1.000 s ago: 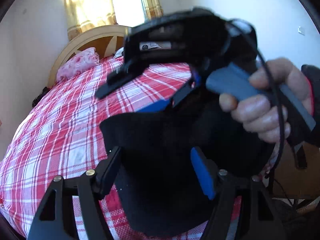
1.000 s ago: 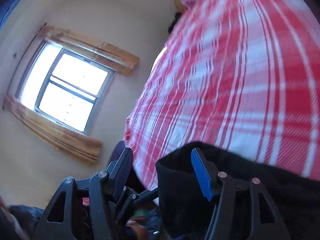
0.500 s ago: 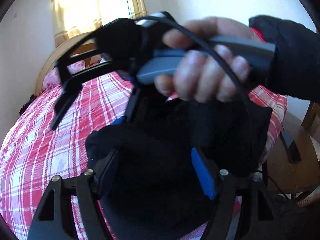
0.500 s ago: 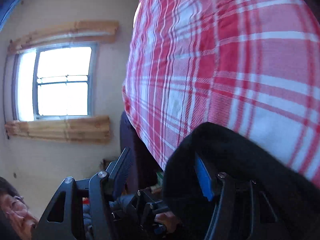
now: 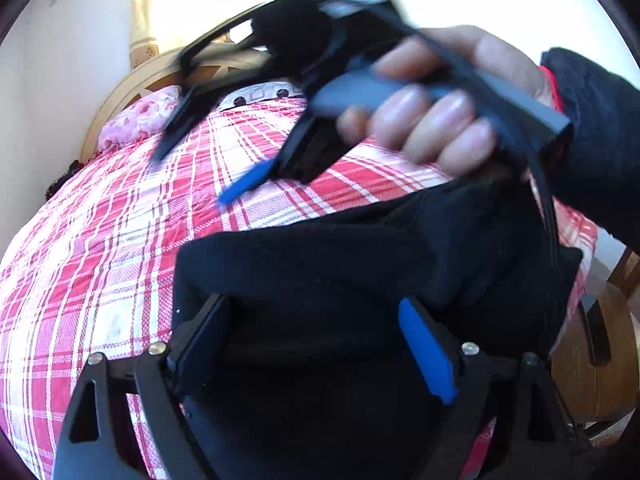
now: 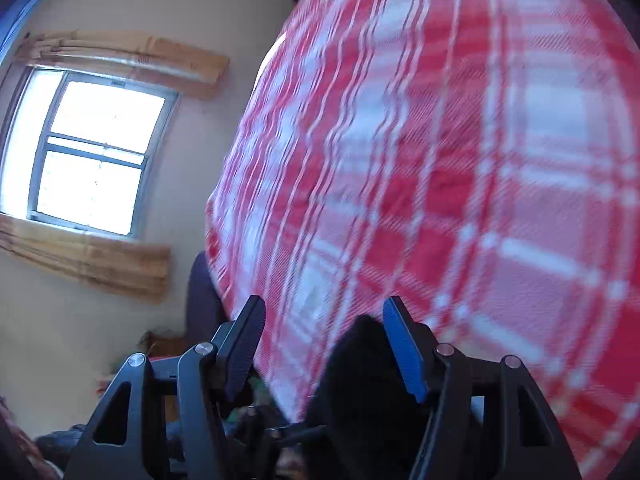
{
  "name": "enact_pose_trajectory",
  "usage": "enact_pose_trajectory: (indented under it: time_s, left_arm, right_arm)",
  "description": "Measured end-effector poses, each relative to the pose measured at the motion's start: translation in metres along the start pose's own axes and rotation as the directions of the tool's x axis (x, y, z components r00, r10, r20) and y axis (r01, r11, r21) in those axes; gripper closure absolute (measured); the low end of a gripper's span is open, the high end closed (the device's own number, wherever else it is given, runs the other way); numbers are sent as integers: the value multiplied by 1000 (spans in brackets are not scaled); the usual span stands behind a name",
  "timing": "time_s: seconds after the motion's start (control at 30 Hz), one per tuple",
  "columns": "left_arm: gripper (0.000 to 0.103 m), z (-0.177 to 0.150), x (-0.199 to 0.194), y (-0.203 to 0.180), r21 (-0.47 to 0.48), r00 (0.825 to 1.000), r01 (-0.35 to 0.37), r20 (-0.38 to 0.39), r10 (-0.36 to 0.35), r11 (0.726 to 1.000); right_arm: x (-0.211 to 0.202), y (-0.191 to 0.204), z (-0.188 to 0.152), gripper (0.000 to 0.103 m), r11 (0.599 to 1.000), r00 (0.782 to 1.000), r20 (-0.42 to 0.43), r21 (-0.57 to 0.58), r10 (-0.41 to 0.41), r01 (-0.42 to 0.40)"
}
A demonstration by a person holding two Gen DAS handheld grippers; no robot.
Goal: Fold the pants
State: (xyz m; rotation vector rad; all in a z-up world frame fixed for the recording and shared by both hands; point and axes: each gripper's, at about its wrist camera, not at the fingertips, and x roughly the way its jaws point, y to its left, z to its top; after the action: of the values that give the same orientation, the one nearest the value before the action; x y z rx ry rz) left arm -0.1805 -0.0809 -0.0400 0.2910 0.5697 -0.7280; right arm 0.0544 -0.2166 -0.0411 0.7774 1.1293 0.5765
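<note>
Black pants lie folded in a dark heap on the red plaid bed. My left gripper is low over them. Its jaws are opening and stand wide, with the cloth between the black finger and the blue pad. A hand holds my right gripper above the bed beyond the pants, blurred, fingers apart with nothing between them. In the right wrist view the right gripper is open. A bit of black pants shows beside its blue pad without being pinched.
A pink pillow and a curved wooden headboard are at the far end of the bed. Wooden furniture stands off the bed's right edge. A bright window is on the wall beyond the bed's side.
The left jaws have widened around the pants. The right gripper has swung away over the bed, and far less black cloth shows by its blue pad.
</note>
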Motion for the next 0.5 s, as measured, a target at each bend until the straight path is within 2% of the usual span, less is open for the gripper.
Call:
enact_pose_trajectory:
  time_s: [0.07,0.1,0.2,0.23,0.27,0.33,0.4,0.43,0.47,0.5]
  left_arm:
    - [14,-1,-2,0,7,1000,8,3,-8,1000]
    - [14,-1,0,-1,14,1000,2,0,-2,1000]
    - [11,7,5,0,4,1000,-6,-19,6,1000]
    - [11,10,6,0,-6,1000,-3,-29,3,1000]
    - [11,12,7,1,-19,999,4,-37,-4,1000]
    - [11,15,7,1,-34,999,11,-51,-12,999]
    - [11,17,8,4,-51,997,11,-73,-15,999]
    - [11,18,10,6,-70,996,14,-88,-20,997]
    - [11,20,11,8,-84,995,17,-97,-25,996]
    - [11,21,11,9,-91,994,14,-106,-23,996]
  right_arm:
    - [-31,4,-2,40,999,997,74,-36,23,-20]
    - [-39,17,-10,40,995,996,91,-97,11,-2]
    - [-21,39,-30,45,981,999,20,-189,-48,51]
    - [-11,43,-36,54,974,997,-7,-214,-76,72]
    - [0,44,-45,60,967,995,-37,-240,-94,82]
    - [22,38,-56,63,964,991,-98,-257,-97,69]
    - [37,23,-62,71,964,982,-122,-242,-144,112]
    - [44,13,-58,90,964,977,-127,-225,-172,140]
    - [49,6,-53,98,963,971,-124,-204,-203,175]
    - [49,-3,-48,98,964,968,-119,-179,-220,197]
